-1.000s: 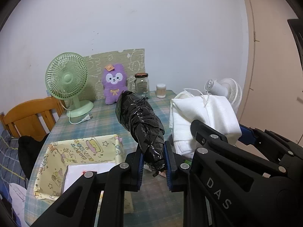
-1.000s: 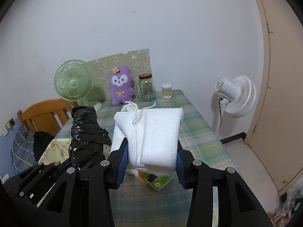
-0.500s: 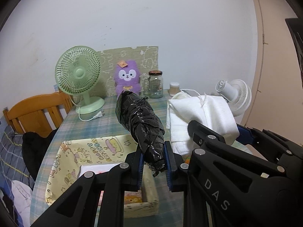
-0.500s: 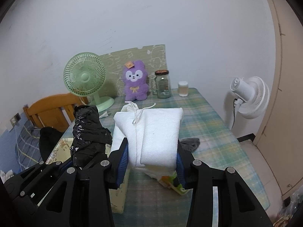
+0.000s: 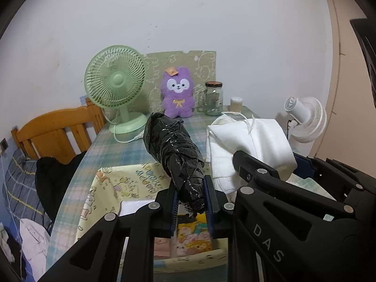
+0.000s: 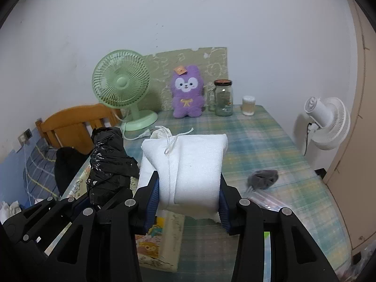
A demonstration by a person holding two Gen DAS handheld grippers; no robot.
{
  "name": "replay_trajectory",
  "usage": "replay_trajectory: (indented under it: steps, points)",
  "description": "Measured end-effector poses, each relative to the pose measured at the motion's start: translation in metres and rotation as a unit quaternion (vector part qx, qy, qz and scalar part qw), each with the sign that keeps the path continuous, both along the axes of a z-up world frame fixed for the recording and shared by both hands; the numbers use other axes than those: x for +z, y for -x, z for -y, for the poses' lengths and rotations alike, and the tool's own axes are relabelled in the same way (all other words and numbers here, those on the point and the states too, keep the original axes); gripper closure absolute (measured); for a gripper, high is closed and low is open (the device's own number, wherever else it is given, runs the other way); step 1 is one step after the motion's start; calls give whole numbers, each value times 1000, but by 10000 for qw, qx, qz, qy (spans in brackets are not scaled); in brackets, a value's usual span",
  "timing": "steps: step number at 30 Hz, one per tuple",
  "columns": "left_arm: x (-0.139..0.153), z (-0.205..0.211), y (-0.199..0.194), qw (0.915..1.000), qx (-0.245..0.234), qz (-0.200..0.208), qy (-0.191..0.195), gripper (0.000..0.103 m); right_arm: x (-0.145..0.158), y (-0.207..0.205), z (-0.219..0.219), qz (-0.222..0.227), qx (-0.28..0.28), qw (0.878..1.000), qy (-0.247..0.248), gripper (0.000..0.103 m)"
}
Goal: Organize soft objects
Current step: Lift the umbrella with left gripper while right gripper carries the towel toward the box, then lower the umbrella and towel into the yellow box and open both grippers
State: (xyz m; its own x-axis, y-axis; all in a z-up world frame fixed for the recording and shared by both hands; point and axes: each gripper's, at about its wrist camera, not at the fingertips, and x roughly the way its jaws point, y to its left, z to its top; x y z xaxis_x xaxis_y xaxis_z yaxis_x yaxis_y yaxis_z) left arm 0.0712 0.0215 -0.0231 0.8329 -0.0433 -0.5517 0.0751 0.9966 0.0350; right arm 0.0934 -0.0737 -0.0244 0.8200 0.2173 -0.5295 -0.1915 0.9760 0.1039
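My left gripper (image 5: 190, 201) is shut on a crumpled black plastic roll (image 5: 175, 151) that sticks up and away above a yellow cartoon-print fabric bin (image 5: 112, 188). My right gripper (image 6: 189, 193) is shut on a folded white cloth bag (image 6: 190, 162) with a drawstring, held above the bin's right edge (image 6: 174, 225). The two grippers hang side by side; the black roll (image 6: 108, 162) shows at the left of the right wrist view, the white bag (image 5: 253, 141) at the right of the left wrist view. A white folded item (image 5: 134, 208) lies inside the bin.
On the plaid-covered table (image 6: 258, 141) stand a green desk fan (image 6: 122, 84), a purple plush toy (image 6: 186, 92), a glass jar (image 6: 223, 98) and a small cup (image 6: 248, 102) along the far wall. A dark small object (image 6: 263, 179) lies at the right. A wooden chair (image 5: 58, 129) stands left, a white floor fan (image 6: 326, 119) right.
Both grippers, still holding their loads, have moved back from the wall: the fan, plush and jar look farther off, and the bin's near wall and a dark object on the table have come into view.
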Motion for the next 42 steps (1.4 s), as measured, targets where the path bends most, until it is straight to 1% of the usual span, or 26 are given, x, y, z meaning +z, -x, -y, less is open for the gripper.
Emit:
replay_trajectory:
  steps: [10,19,23,27,29,30,32,34,36,40,42]
  points:
    - [-14,-26,-8,9993,257,-254,46,85,-13,-7,-24,-164,226,9996,-36,56]
    - [-30,-48,-15,9970,553,-540,45,85,-26,-18,-47,-417,579,9974,19,56]
    - [-39,-55,-18,9952,618,-751,80,85,-33,-22,-54,-535,666,9963,17,56]
    - [-43,-60,-19,9939,683,-869,61,82,-38,-26,-59,-646,732,9952,0,56]
    - [-45,-63,-21,9927,725,-965,82,74,-40,-29,-63,-697,773,9946,4,56]
    - [-46,-64,-22,9922,740,-998,97,67,-40,-30,-65,-716,792,9943,6,56]
    - [-46,-68,-23,9913,877,-982,86,61,-42,-32,-69,-769,858,9933,16,56]
    - [-46,-72,-25,9899,979,-1015,111,49,-42,-32,-74,-774,888,9930,90,56]
    - [-49,-79,-29,9878,1076,-1114,156,43,-43,-35,-79,-765,909,9928,171,56]
    - [-51,-84,-33,9868,1012,-1239,230,42,-44,-40,-84,-827,909,9923,133,54]
    - [-51,-83,-35,9872,941,-1277,196,42,-46,-42,-84,-861,869,9925,75,52]
